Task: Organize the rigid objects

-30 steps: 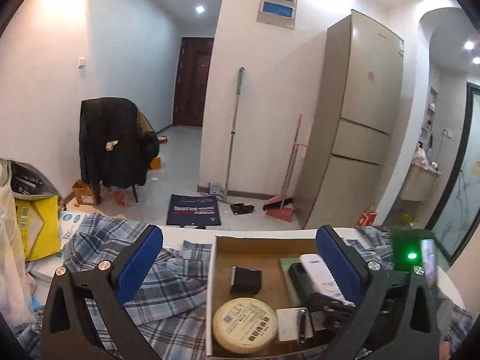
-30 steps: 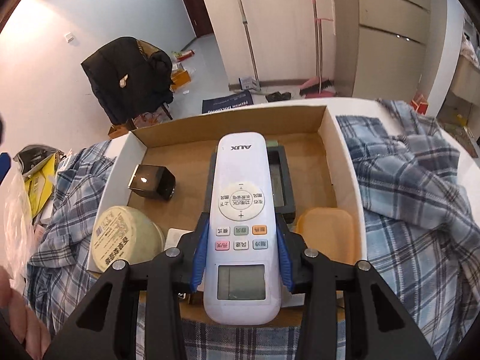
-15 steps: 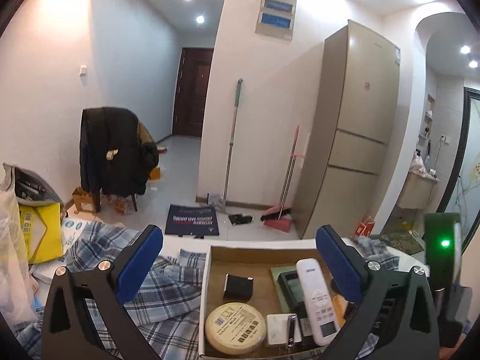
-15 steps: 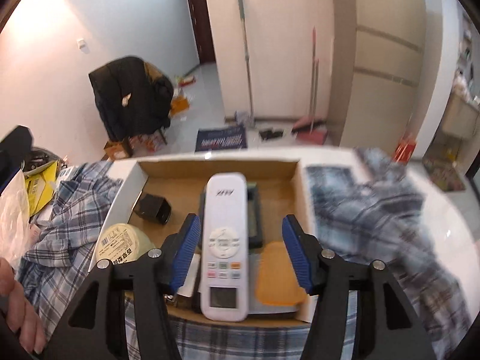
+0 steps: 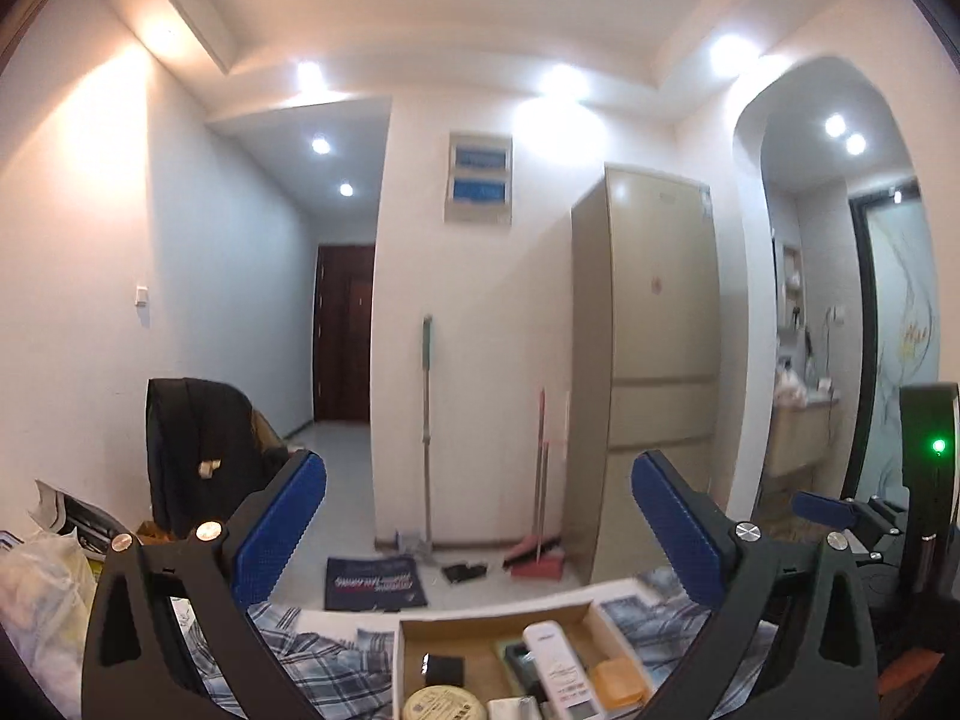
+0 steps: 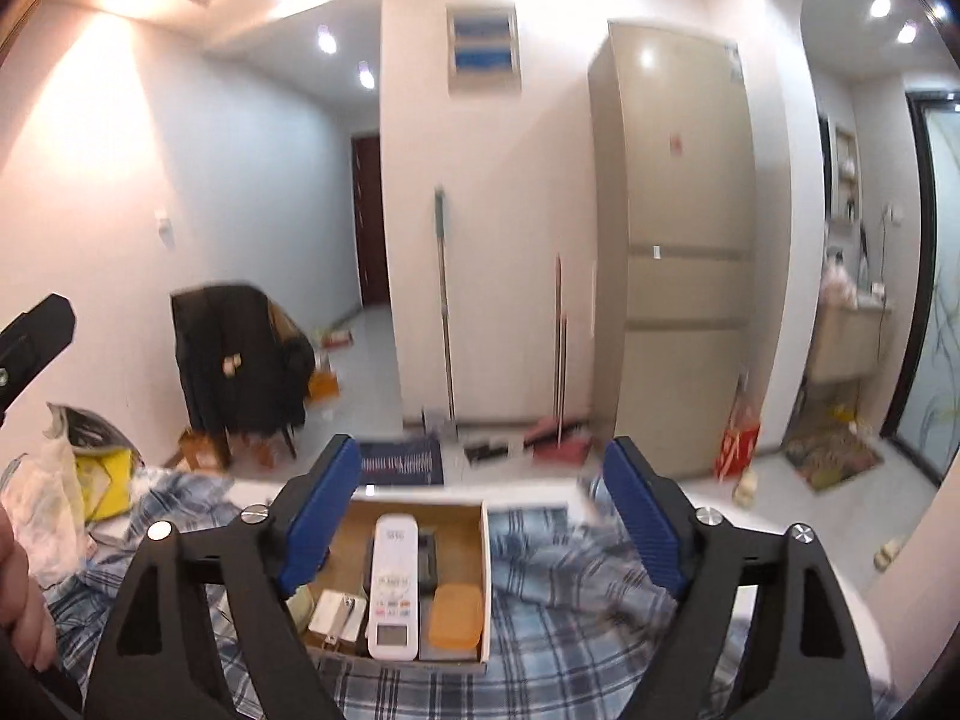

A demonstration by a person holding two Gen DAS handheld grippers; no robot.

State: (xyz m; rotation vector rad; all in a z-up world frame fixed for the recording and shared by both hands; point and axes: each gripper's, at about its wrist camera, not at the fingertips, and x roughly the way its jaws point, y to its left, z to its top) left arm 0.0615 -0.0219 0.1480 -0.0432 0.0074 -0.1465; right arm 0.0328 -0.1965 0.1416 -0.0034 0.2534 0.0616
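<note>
Cardboard box (image 6: pixel 483 576) sits on a blue plaid cloth (image 6: pixel 570 618) over the white tabletop (image 6: pixel 420 491); the box's walls stand on all four sides, top open. Open air above the box. Plaid cloth runs bare to the right of the box.

Right tongs (image 6: pixel 480 516): jaws have just been opening and now stand wide, nothing between the pads. They hang above and short of the box, clear of its rim.

White remote control (image 6: pixel 393 585) lies flat inside the box, lengthwise, display end toward the camera, resting partly over a dark tray (image 6: pixel 429 552). Orange lidded case (image 6: pixel 455 615) just right of it; white plug adapter (image 6: pixel 336 612) just left.

Left tongs (image 5: pixel 477 531): released, wide apart, empty, raised above the box's far left side.

Left view cuts the box at the bottom edge: round yellow tin (image 5: pixel 443 705) only half shown, small black cube (image 5: pixel 444 669) behind it. In the right view the left finger hides that corner. A hand (image 6: pixel 21 606) is cropped at the left margin.
</note>
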